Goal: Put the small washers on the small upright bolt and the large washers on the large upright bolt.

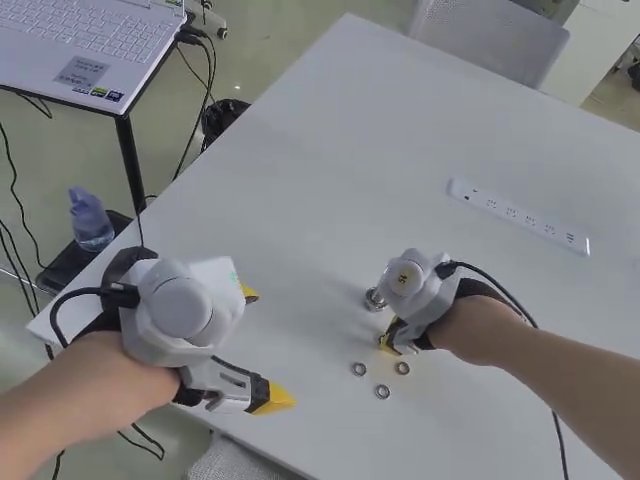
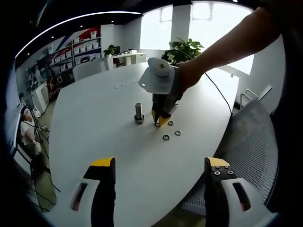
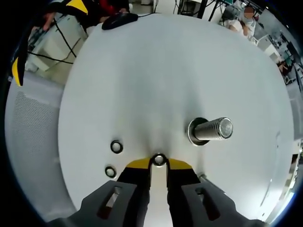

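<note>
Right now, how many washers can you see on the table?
4. One washer sits between the right gripper's tips; three washers lie on the table beside it, away from the bolt. Another may be hidden around the bolt's base.

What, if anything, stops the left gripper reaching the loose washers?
Probably yes, it can: the left gripper is open, bare table lies between it and the washers; the right gripper sits just beyond them.

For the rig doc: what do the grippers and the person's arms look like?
The left gripper and right gripper have white bodies and black slotted fingers with yellow tips. A black cable leaves each. Bare forearms, no sleeves.
</note>
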